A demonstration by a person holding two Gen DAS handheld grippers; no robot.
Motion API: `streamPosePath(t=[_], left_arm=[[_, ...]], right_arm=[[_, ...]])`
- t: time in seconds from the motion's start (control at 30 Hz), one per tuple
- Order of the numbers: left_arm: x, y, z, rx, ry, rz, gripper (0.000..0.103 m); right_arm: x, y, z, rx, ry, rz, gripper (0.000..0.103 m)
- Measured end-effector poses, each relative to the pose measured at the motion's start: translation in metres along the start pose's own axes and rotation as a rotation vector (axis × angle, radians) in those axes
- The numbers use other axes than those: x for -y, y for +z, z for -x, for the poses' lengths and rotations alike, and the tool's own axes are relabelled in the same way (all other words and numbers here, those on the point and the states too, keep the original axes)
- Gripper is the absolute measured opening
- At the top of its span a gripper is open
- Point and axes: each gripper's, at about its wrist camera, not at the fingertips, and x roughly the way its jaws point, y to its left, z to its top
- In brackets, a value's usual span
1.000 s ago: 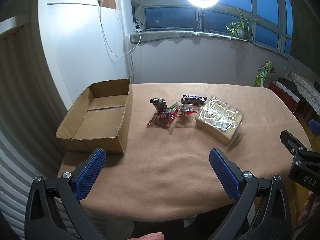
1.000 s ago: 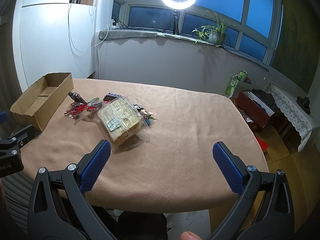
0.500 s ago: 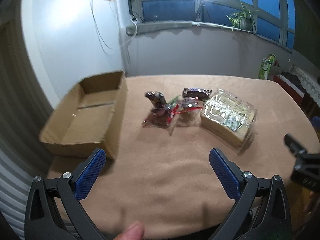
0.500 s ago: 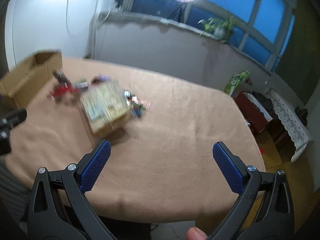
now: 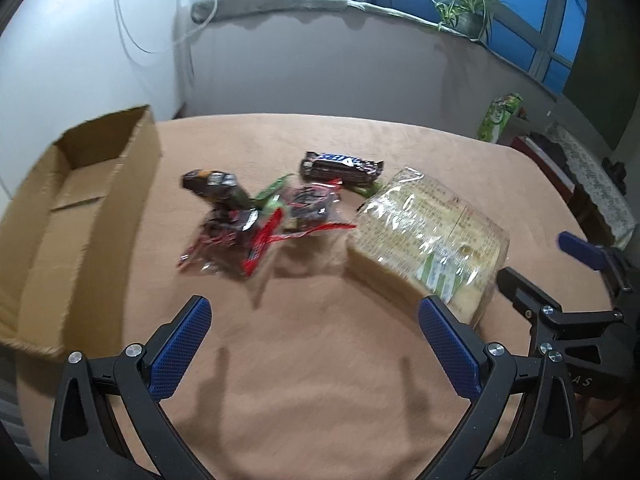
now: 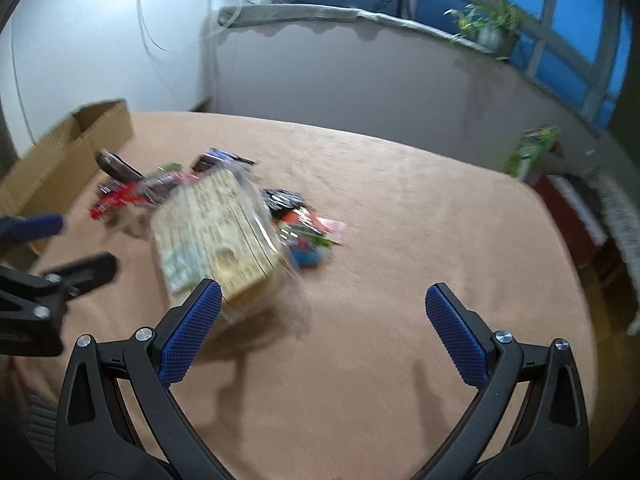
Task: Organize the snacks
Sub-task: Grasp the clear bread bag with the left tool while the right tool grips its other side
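A pile of small snack packets [image 5: 264, 224] lies mid-table, with a dark chocolate bar [image 5: 340, 166] behind it and a large clear-wrapped biscuit pack [image 5: 428, 240] to its right. An open cardboard box [image 5: 76, 216] stands at the left. My left gripper [image 5: 316, 344] is open and empty, just short of the pile. My right gripper [image 6: 326, 332] is open and empty; its left finger is close to the biscuit pack [image 6: 216, 236]. More packets [image 6: 304, 224] lie to the right of that pack. The box [image 6: 60, 160] is far left.
The table has a tan cloth [image 5: 320, 380]. A green package [image 5: 500, 116] stands beyond the far right table edge. A windowsill with a plant [image 6: 488, 28] runs along the back wall. Each gripper shows at the side of the other's view.
Both grippers have moved forward and down over the table toward the snacks. The snacks and box appear larger and closer. Both stay open.
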Motion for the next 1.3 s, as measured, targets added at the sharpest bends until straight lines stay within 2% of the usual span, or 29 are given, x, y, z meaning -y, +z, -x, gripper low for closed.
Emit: streamPosePath(t=[0.1, 0.23, 0.37, 0.4, 0.53, 0.63, 0.73, 0.83, 0.9, 1.03, 1.3], left_arm=[[0.006, 0.005, -0.007, -0.026, -0.082, -0.013, 0.103], [0.013, 0.014, -0.013, -0.028, -0.140, -0.032, 0.103], [0.013, 0.021, -0.025, -0.030, -0.179, -0.058, 0.102], [0.011, 0.022, -0.029, -0.037, -0.218, -0.059, 0.100], [0.009, 0.023, -0.041, -0.066, -0.279, -0.064, 0.081], [0.008, 0.025, -0.045, -0.073, -0.317, -0.058, 0.081], [0.000, 0.030, -0.050, -0.069, -0.337, -0.025, 0.081], [-0.008, 0.032, -0.053, -0.075, -0.361, 0.003, 0.080], [-0.003, 0.030, -0.055, -0.065, -0.356, -0.025, 0.080], [-0.006, 0.032, -0.059, -0.064, -0.393, 0.007, 0.080], [0.005, 0.031, -0.050, -0.025, -0.391, -0.051, 0.077]], right_arm=[[0.011, 0.004, -0.008, -0.002, 0.080, -0.049, 0.103], [0.025, 0.006, -0.027, -0.041, 0.215, -0.141, 0.103], [0.029, 0.006, -0.043, -0.060, 0.253, -0.178, 0.103], [0.031, 0.007, -0.046, -0.065, 0.272, -0.189, 0.103], [0.033, 0.011, -0.056, -0.080, 0.355, -0.209, 0.091], [0.033, 0.010, -0.056, -0.087, 0.404, -0.233, 0.083], [0.029, 0.009, -0.059, -0.098, 0.447, -0.228, 0.080], [0.025, 0.008, -0.060, -0.099, 0.493, -0.228, 0.065], [0.022, 0.009, -0.059, -0.095, 0.482, -0.215, 0.065], [0.022, 0.009, -0.058, -0.090, 0.479, -0.221, 0.062], [0.026, -0.002, -0.048, -0.082, 0.454, -0.228, 0.059]])
